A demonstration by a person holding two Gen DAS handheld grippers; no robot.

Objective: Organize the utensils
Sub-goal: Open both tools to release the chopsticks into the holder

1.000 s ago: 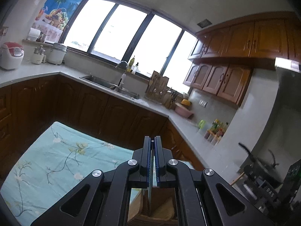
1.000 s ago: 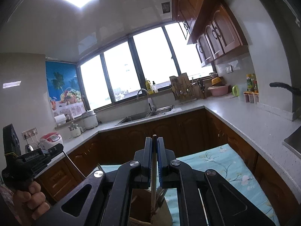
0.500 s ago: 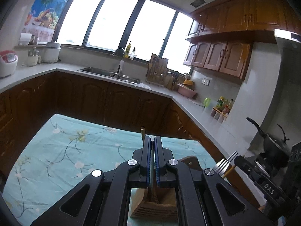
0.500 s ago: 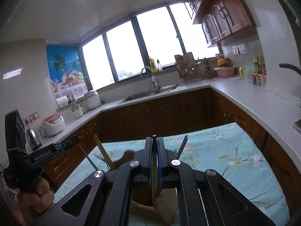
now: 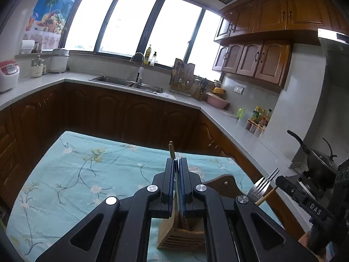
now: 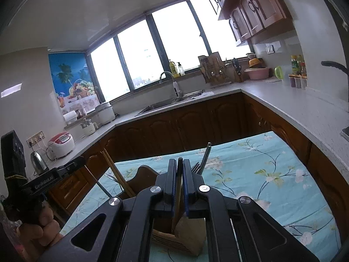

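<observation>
A wooden utensil holder point(image 5: 183, 238) point(image 6: 187, 242) stands on the turquoise floral tablecloth point(image 5: 87, 174), just under both grippers. My left gripper point(image 5: 176, 160) is shut on a wooden chopstick point(image 5: 171, 150) whose end pokes up past the fingertips. In the right wrist view the left gripper point(image 6: 74, 166) shows at the left, with chopsticks point(image 6: 113, 170) slanting down into the holder. My right gripper point(image 6: 179, 160) is shut on a slim brown chopstick point(image 6: 180, 174) that reaches down into the holder. A metal fork point(image 6: 196, 168) point(image 5: 264, 182) stands tines up beside it. The right gripper point(image 5: 281, 180) shows at the right of the left wrist view.
Dark wooden cabinets and a grey counter point(image 5: 218, 113) run round the table's far and right sides. A wok point(image 5: 318, 161) sits on the stove at the right. A person's hand point(image 6: 41, 229) grips the left tool. The cloth point(image 6: 272, 174) beyond the holder lies bare.
Both views have tipped downward. The holder, the fork and the chopstick end have come into view, and the right gripper has sunk toward the holder. Both grippers stay shut.
</observation>
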